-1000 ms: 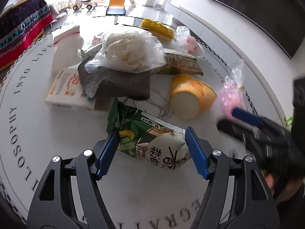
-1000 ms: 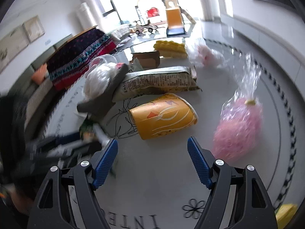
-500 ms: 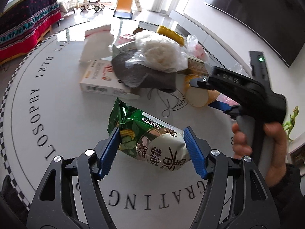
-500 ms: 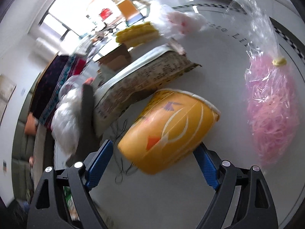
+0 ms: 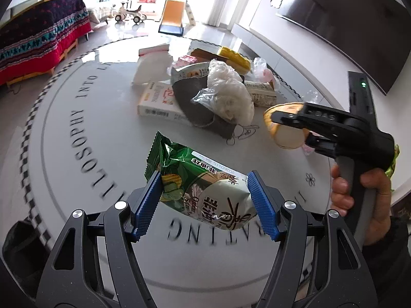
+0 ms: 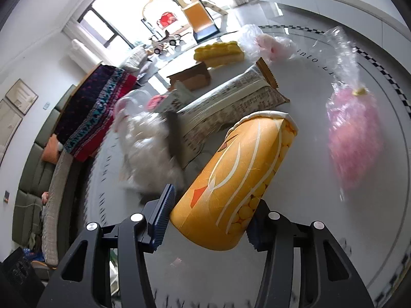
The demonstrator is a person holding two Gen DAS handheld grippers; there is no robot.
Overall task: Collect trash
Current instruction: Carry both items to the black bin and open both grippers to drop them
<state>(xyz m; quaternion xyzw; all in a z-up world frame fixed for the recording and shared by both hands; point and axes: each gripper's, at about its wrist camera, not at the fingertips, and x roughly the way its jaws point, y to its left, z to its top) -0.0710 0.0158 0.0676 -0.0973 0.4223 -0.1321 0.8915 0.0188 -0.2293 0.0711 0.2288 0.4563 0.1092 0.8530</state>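
Left gripper (image 5: 204,204): blue ribbed pads pressed against both sides of a green snack bag (image 5: 203,190), which hangs clear above the round white table (image 5: 77,118). Bag puffed, serrated seal pointing away from the camera.

Right gripper (image 6: 208,220): pads closed against the base end of a yellow paper cup (image 6: 231,179), cup tilted, rim pointing away toward the table's middle. From the left wrist view the same gripper (image 5: 290,125) grips the cup (image 5: 285,125) off the surface, the person's right hand (image 5: 359,200) wrapped around the handle.

Landmark: grey cloth (image 5: 203,102) near the table's centre.
- Crumpled clear plastic bag of white stuff (image 5: 228,92) lies on top of the cloth.
- White carton with red print (image 5: 156,100) just left of the cloth, partly under it.
- Printed snack packet (image 6: 231,107) behind the cloth on its right side, touching.
- Yellow block toy (image 5: 235,57) further back beyond the cloth.
- Clear bag of pink shreds (image 6: 352,133) well to the right of the cloth, near the table's checkered border; blurred.

Held snack bag sits nearer the camera than the cloth, apart from it.
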